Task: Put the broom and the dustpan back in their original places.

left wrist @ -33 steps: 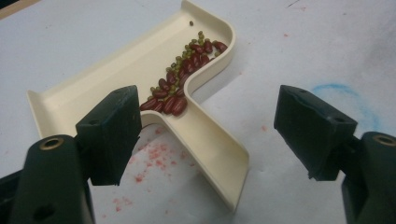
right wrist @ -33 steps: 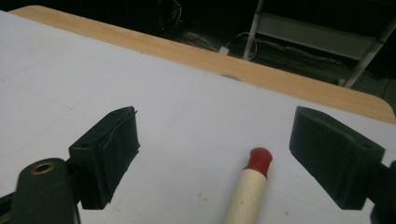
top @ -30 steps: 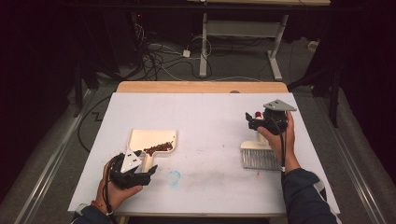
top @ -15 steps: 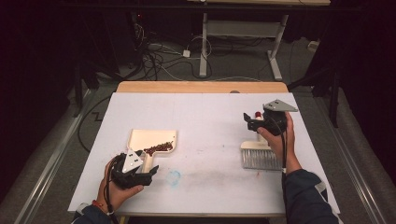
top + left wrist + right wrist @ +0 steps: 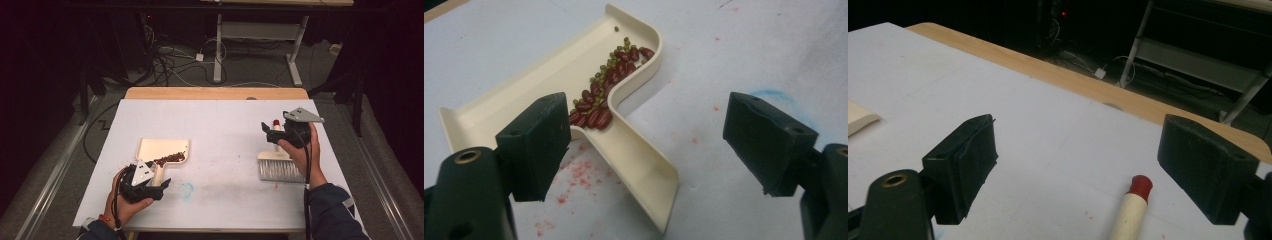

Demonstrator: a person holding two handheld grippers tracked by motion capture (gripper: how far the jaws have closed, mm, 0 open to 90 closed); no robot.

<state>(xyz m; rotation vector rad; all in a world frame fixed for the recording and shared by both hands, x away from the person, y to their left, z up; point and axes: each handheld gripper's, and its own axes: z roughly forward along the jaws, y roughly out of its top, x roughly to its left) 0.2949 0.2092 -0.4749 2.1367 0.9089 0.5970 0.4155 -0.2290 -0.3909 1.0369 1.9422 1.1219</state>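
Note:
A cream dustpan (image 5: 162, 152) lies at the front left of the white table, with red and green beans (image 5: 604, 95) piled at its neck. My left gripper (image 5: 164, 186) hovers over the dustpan handle (image 5: 639, 165). Its jaws have just been opening and now stand open, the handle between the pads and untouched. A brush (image 5: 277, 167) with grey bristles lies at the right, its red-tipped handle (image 5: 1133, 205) pointing away. My right gripper (image 5: 267, 134) hangs open just above that handle, holding nothing.
A white sheet (image 5: 225, 130) covers the table, with a wooden strip (image 5: 215, 93) along the far edge. A blue smear (image 5: 186, 190) and reddish specks (image 5: 579, 172) mark the sheet near the dustpan. Cables and table legs stand on the dark floor beyond.
My right gripper has lifted a little above the brush handle. The left hand has stayed in place by the dustpan.

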